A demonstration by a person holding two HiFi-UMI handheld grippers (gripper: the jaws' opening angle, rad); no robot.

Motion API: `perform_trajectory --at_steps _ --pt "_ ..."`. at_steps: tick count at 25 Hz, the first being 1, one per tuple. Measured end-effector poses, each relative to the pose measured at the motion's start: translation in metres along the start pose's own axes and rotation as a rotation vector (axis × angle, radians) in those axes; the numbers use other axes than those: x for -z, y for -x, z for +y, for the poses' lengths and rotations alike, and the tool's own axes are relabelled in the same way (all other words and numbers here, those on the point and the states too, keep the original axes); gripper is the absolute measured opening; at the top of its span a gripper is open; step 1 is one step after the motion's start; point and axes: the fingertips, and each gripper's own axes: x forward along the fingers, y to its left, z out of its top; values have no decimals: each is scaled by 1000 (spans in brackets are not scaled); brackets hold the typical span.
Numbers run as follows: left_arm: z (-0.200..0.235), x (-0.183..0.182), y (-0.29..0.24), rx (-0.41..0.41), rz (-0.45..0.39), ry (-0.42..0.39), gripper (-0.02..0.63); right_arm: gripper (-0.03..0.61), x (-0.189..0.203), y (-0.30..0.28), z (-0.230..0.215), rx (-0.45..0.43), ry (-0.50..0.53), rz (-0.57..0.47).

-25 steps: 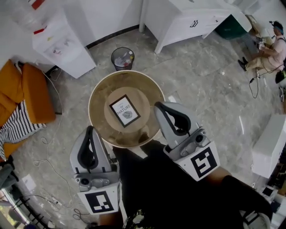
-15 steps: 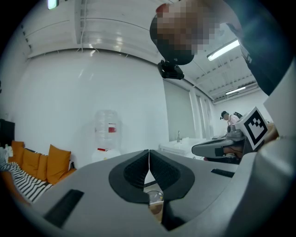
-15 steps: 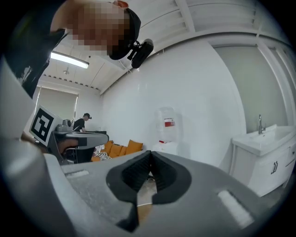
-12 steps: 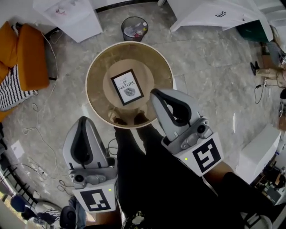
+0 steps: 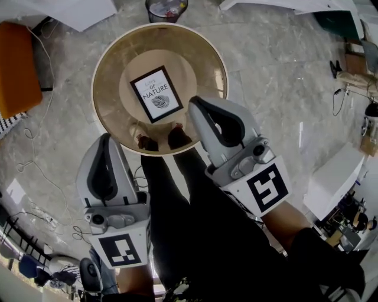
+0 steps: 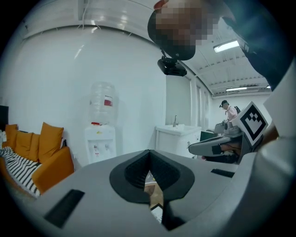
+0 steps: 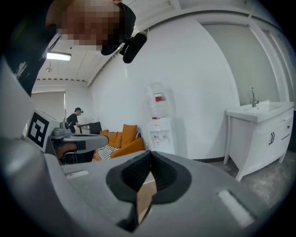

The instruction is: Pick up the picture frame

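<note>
A black picture frame (image 5: 156, 94) with a white print lies flat in the middle of a round wooden table (image 5: 109, 53). My left gripper (image 5: 106, 139) is shut and empty, held off the table's near left edge. My right gripper (image 5: 195, 102) is also shut and empty, its tip over the table's near right rim, right of the frame. In the left gripper view the shut left gripper (image 6: 149, 157) shows a sliver of table and frame below its tips. In the right gripper view the right gripper (image 7: 148, 159) is shut, pointing roughly level across the room.
A wire waste bin (image 5: 166, 8) stands beyond the table, an orange sofa (image 5: 18, 65) at far left, cables (image 5: 41, 177) on the marble floor. A water dispenser (image 6: 101, 134) and white sink cabinet (image 7: 259, 134) line the wall. The person's shoes (image 5: 168, 138) touch the table's near edge.
Both grippers have sunk lower while staying shut. In the head view the table and frame have slid up and grown larger, and the right gripper's tip now overlaps the table's rim.
</note>
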Motion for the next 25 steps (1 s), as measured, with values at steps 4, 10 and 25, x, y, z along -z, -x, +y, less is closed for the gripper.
perform_trajectory --at_steps 4,10,25 --pt "15 50 -18 -35 57 19 12 -2 43 -17 -17 12 15 68" --pt "18 92 -38 -53 86 57 14 -2 108 -43 -29 10 23 166" --pt "3 223 -59 -45 245 130 83 124 219 -79 -31 -33 48 289"
